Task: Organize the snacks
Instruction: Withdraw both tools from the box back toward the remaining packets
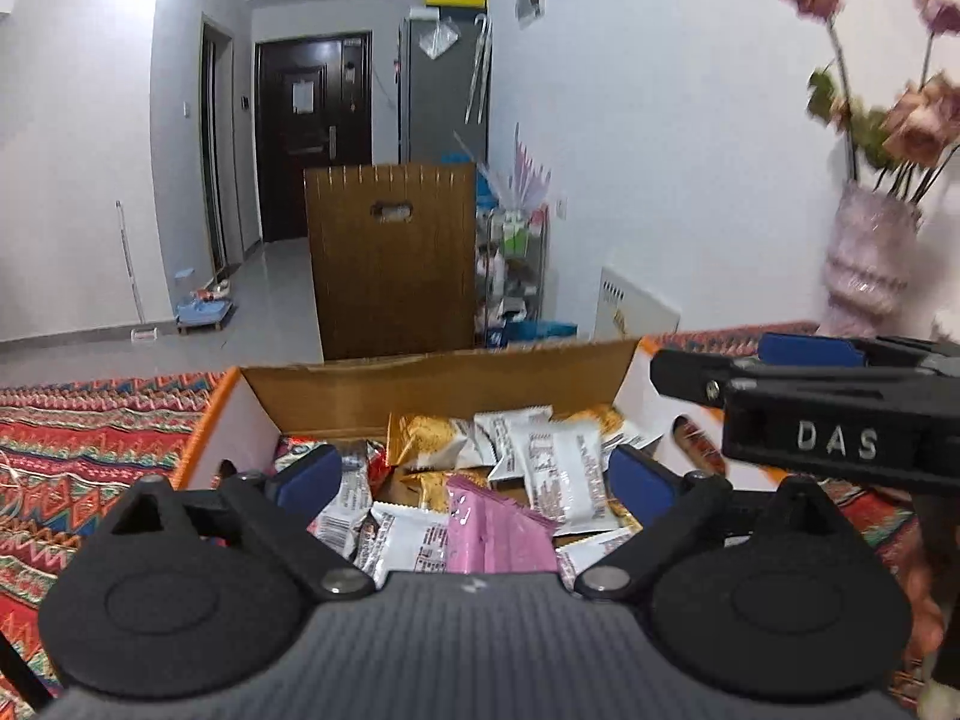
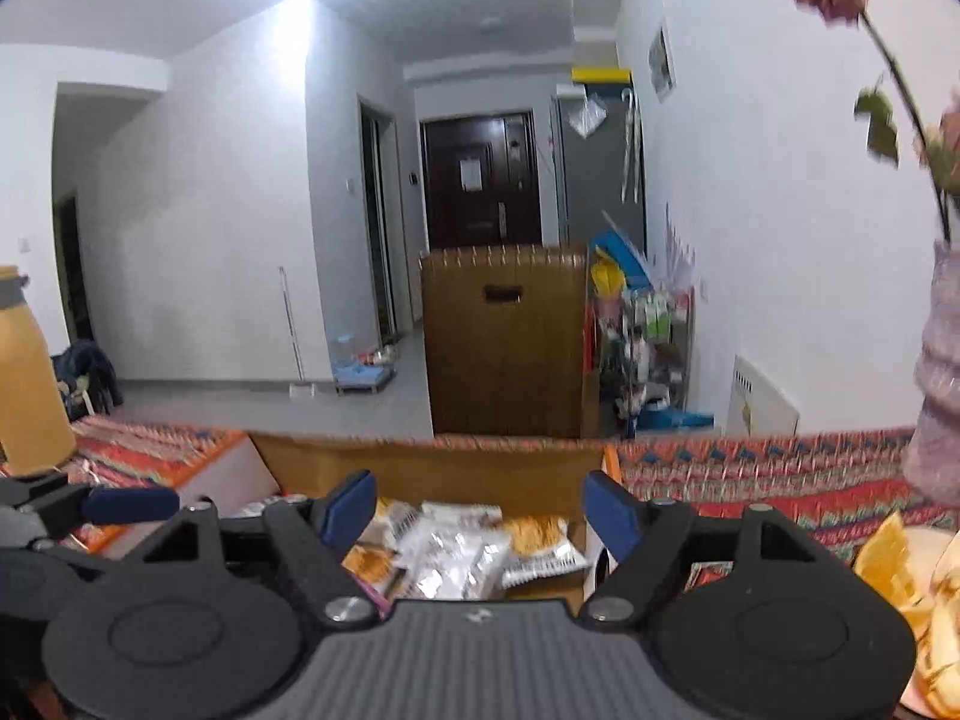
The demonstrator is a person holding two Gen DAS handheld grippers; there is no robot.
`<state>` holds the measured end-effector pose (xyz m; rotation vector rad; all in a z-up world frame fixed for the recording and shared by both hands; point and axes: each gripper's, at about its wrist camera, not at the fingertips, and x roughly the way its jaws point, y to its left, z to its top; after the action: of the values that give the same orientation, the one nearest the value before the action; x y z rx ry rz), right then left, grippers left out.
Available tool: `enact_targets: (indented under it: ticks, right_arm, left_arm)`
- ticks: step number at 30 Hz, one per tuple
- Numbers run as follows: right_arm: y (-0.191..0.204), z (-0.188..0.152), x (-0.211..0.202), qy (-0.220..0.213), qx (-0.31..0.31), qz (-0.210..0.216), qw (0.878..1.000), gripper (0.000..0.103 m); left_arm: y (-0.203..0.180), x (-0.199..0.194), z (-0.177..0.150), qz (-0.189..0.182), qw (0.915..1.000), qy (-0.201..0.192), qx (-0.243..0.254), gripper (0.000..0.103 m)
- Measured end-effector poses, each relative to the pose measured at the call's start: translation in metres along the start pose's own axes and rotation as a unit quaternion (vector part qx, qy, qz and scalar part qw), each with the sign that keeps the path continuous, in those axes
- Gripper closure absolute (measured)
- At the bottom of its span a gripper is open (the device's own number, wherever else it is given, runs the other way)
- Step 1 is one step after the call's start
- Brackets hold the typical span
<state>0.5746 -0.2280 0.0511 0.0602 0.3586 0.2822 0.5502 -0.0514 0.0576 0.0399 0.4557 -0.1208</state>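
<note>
Snack packets (image 1: 540, 468) heaped loose in cardboard box (image 1: 432, 387) on patterned tablecloth (image 1: 90, 438); sorting looks barely begun; pink packet (image 1: 489, 531) nearest. Left gripper (image 1: 474, 474) spread wide, empty, above box; right gripper (image 2: 480, 510) likewise released, holding nothing.

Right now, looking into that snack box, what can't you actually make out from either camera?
- Printing on the white snack packets: too small and blurred in both views.
- Bottom of the brown cardboard box: buried under packets; the left gripper body blocks its near side.
- Pink wrapper: lower end cut off by the gripper body, left view.
- Pink flower vase: blurred, cropped by the right view's edge.
</note>
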Motion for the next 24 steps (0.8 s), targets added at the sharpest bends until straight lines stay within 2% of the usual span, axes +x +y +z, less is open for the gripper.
enact_targets:
  ticks: [5,9,14,24]
  right_arm:
    - [0.021,0.004,-0.041,-0.031,-0.02,0.004,0.999,0.023]
    - [0.033,-0.005,-0.072,-0.031,-0.032,0.008,0.999,0.021]
    - [0.038,-0.034,-0.108,-0.017,-0.023,0.001,1.0,0.021]
    - [0.061,-0.107,-0.193,0.016,-0.025,-0.005,1.0,0.019]
  left_arm:
    - [0.01,-0.045,-0.005,0.004,0.9998,-0.018,-0.004,0.005]
    - [0.017,-0.08,-0.018,0.015,0.9997,-0.021,-0.005,0.005]
    - [0.027,-0.119,-0.04,0.025,0.9994,-0.017,-0.018,0.005]
    - [0.037,-0.205,-0.111,0.033,0.9988,-0.005,-0.036,0.005]
